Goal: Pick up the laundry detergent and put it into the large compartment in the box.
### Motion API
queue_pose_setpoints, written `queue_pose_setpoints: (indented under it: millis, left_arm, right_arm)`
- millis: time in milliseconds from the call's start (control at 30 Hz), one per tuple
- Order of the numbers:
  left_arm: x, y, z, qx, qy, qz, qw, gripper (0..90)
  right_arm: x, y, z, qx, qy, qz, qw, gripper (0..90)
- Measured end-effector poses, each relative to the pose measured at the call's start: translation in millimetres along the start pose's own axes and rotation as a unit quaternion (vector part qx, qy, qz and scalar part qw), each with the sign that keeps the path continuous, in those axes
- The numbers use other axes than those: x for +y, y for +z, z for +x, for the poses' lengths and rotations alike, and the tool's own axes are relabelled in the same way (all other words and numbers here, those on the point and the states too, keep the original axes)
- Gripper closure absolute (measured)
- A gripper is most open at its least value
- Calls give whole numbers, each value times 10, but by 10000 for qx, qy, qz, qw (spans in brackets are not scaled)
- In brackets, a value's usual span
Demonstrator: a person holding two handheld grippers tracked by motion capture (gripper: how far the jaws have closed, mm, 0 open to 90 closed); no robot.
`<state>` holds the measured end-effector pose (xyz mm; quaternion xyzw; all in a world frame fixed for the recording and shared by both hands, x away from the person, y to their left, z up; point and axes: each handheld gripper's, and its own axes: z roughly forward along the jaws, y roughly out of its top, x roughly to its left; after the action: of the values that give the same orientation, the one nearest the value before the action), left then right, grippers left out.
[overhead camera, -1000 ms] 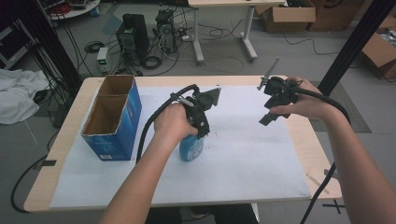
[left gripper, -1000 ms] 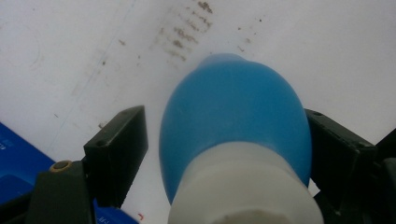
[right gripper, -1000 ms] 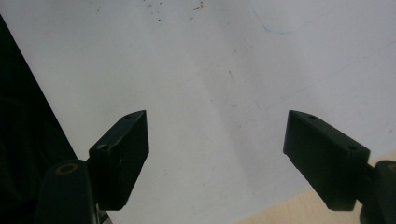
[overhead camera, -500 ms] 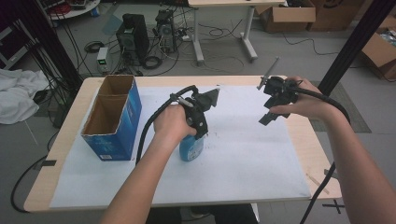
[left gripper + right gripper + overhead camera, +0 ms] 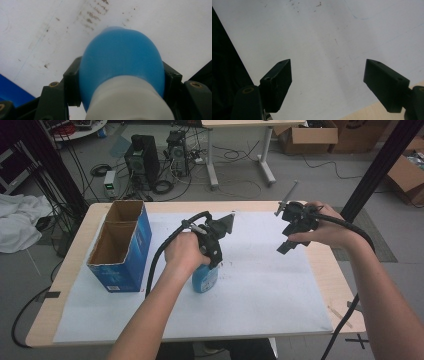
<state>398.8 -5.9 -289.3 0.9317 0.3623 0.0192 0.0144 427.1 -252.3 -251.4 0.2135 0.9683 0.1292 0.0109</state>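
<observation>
A person seated at a pale wooden table (image 5: 345, 285) covered by a scuffed white paper sheet (image 5: 270, 285) works with two black hand-held grippers. The left gripper (image 5: 212, 251) is clamped on a smooth, rounded blue bottle (image 5: 205, 278) that stands upright on the sheet near the table's middle, just right of an open blue cardboard box (image 5: 122, 247) with a plain brown interior. In the left gripper view, the bottle (image 5: 121, 62) bulges as a glossy blue dome above a matte white collar, and the two black jaws press against its flanks on either side, closed as far as the bottle's width allows. The right gripper (image 5: 292, 237) hangs in the air above the right part of the sheet, well apart from the bottle, with a thick black cable trailing over the forearm. In the right gripper view, the right gripper (image 5: 328, 80) has its blocky, flat-faced jaws spread wide, with nothing between them, and the paper below them shows faint smudges and thin blue pen lines, with a strip of bare wood at the lower right corner.
</observation>
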Motion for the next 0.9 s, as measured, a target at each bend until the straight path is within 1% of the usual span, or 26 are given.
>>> queue_pose_setpoints:
  millis: [233,300,367,633,667,800,900]
  left_arm:
    - [0,-3,4,-16,-1,-6,10000,375]
    - [-2,-2,2,-6,22,-16,10000,376]
    - [0,-5,6,8,118,-8,9999,376]
    - [5,-7,2,26,216,-1,9998,376]
    - [10,-13,1,54,242,1,9997,376]
    - [14,-29,-2,96,270,-12,9996,377]
    - [10,-43,10,40,247,-48,9997,377]
  right_arm:
    - [-6,-3,-3,-1,22,12,10000,228]
    - [-9,-5,-5,-9,19,12,10000,228]
    - [-10,-7,-6,-5,21,6,10000,228]
    - [-17,-20,-15,-6,30,-1,10000,228]
    - [-18,-25,-18,-12,31,-1,10000,228]
    - [-16,-29,-20,-17,43,0,10000,228]
    - [-16,-30,-23,-25,44,-9,10000,228]
